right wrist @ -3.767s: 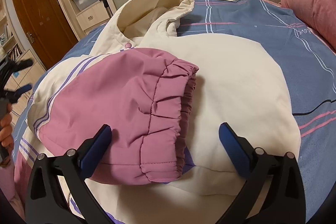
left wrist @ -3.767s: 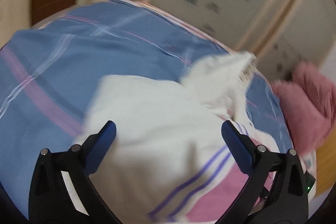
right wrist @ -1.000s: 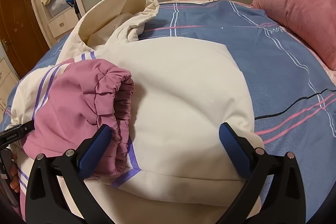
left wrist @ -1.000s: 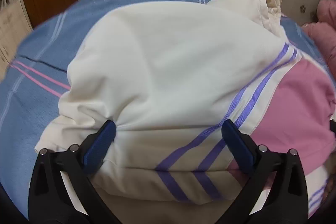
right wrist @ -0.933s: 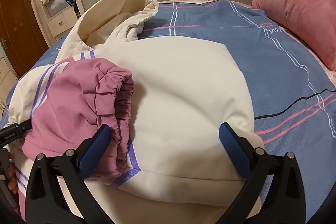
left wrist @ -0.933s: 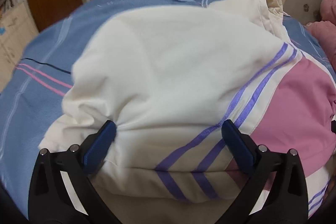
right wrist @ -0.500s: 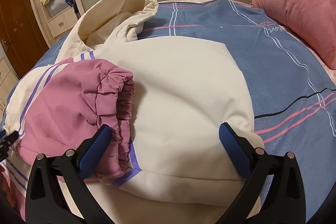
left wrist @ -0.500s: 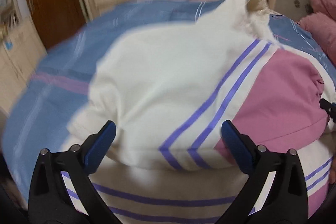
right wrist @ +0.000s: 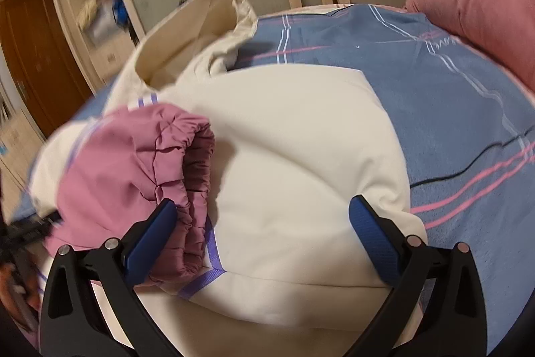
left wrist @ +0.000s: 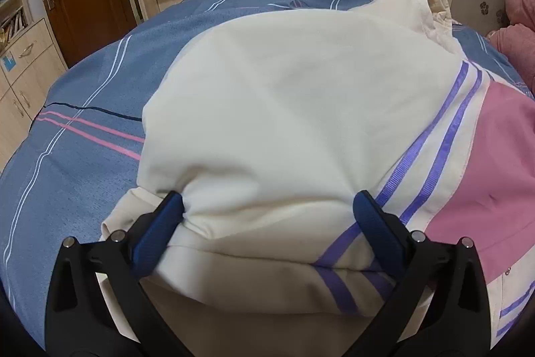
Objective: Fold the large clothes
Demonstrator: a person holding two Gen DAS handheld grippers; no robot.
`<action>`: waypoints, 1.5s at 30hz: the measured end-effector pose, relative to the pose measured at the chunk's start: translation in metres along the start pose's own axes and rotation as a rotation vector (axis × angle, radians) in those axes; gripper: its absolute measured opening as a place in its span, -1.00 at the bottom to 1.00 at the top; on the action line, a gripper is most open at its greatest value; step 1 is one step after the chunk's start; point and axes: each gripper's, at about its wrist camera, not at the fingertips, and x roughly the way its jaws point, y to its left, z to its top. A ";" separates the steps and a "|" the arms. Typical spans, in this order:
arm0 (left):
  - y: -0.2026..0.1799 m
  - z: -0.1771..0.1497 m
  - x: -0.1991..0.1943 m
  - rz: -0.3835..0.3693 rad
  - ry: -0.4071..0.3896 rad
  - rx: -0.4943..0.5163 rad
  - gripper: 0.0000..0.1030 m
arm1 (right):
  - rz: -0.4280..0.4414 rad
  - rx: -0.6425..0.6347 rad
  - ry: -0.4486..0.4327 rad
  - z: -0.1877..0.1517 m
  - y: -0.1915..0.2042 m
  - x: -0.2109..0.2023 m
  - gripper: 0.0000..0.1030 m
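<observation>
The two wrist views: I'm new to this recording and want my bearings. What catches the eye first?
A big cream jacket with purple stripes fills both views, spread on a blue striped bedsheet. Its pink sleeve, with a gathered cuff, lies folded across the body, its cuff beside one finger of the right gripper. The left gripper is open, its fingers either side of a bulge of cream cloth, and pink pillows sit at the bed's far right.

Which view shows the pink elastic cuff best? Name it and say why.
The right wrist view: the pink cuff lies in full sight on the cream jacket, with its gathered opening facing the camera. The left wrist view shows only the flat pink sleeve panel; the cuff is out of frame.
</observation>
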 end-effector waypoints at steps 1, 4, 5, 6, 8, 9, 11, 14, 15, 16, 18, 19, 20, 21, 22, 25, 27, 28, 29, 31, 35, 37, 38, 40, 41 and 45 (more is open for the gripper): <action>0.000 -0.001 -0.001 -0.003 -0.004 0.000 0.96 | 0.005 0.011 -0.006 0.000 -0.001 -0.001 0.97; 0.004 -0.003 -0.003 -0.025 -0.019 -0.007 0.96 | -0.029 0.003 0.010 0.001 0.002 0.001 0.97; 0.004 -0.003 -0.004 -0.038 -0.025 -0.012 0.96 | -0.066 -0.021 0.039 0.003 0.008 0.005 0.97; 0.007 -0.002 -0.005 -0.049 -0.030 -0.016 0.96 | -0.093 -0.042 0.072 0.005 0.013 0.011 0.97; 0.009 -0.003 -0.009 -0.068 -0.042 -0.023 0.96 | -0.180 -0.099 0.194 0.020 0.025 0.018 0.97; 0.009 -0.002 -0.009 -0.071 -0.045 -0.023 0.96 | -0.237 -0.091 0.218 0.029 0.031 0.013 0.97; 0.007 -0.001 -0.008 -0.067 -0.041 -0.018 0.96 | -0.243 -0.020 0.062 0.046 0.051 -0.028 0.97; 0.004 0.000 -0.007 -0.052 -0.034 -0.007 0.96 | -0.091 -0.042 -0.075 0.051 0.089 -0.057 0.97; 0.003 0.000 -0.007 -0.050 -0.033 -0.006 0.96 | -0.100 -0.103 -0.027 0.051 0.107 -0.046 0.97; 0.003 0.000 -0.007 -0.049 -0.032 -0.007 0.96 | -0.127 -0.140 0.026 0.048 0.119 -0.031 0.97; 0.002 0.001 -0.006 -0.041 -0.030 -0.006 0.96 | -0.174 -0.157 0.143 0.036 0.127 0.012 0.97; 0.001 0.001 -0.005 -0.036 -0.030 -0.004 0.96 | -0.202 -0.139 0.198 0.028 0.122 0.035 0.97; 0.000 0.002 -0.005 -0.035 -0.031 0.000 0.96 | -0.226 -0.111 0.242 0.019 0.112 0.056 0.97; -0.001 0.002 -0.005 -0.041 -0.030 0.000 0.96 | -0.202 -0.073 0.227 0.011 0.100 0.071 0.97; -0.001 0.003 -0.004 -0.045 -0.028 0.000 0.96 | -0.186 -0.066 0.165 0.008 0.097 0.071 0.97; -0.004 0.004 -0.005 -0.026 -0.027 0.003 0.96 | -0.191 -0.077 0.122 0.007 0.097 0.069 0.97; -0.008 0.003 -0.006 -0.001 -0.029 0.013 0.96 | -0.178 -0.068 0.109 0.005 0.095 0.067 0.97; -0.009 0.003 -0.006 0.009 -0.028 0.018 0.96 | -0.179 -0.068 0.107 0.004 0.095 0.066 0.97; -0.011 0.003 -0.007 0.019 -0.025 0.023 0.96 | -0.183 -0.071 0.109 0.004 0.096 0.067 0.97; -0.009 0.005 -0.013 0.019 -0.024 0.016 0.96 | -0.188 -0.075 0.111 0.003 0.097 0.068 0.97; -0.002 0.003 -0.062 -0.214 -0.188 -0.031 0.96 | -0.187 -0.074 0.112 0.005 0.096 0.069 0.97; -0.013 0.003 -0.064 -0.222 -0.169 0.032 0.96 | -0.188 -0.076 0.108 0.004 0.098 0.066 0.97; -0.022 0.002 -0.051 -0.211 -0.099 0.078 0.96 | -0.186 -0.074 0.104 0.005 0.097 0.066 0.97; -0.033 -0.004 -0.018 -0.168 0.041 0.136 0.96 | -0.182 -0.074 0.100 0.004 0.098 0.065 0.97; -0.035 -0.005 -0.015 -0.160 0.037 0.148 0.96 | -0.186 -0.078 0.098 0.004 0.098 0.065 0.97; -0.036 -0.004 -0.021 -0.153 0.022 0.150 0.96 | -0.183 -0.078 0.094 0.002 0.098 0.063 0.97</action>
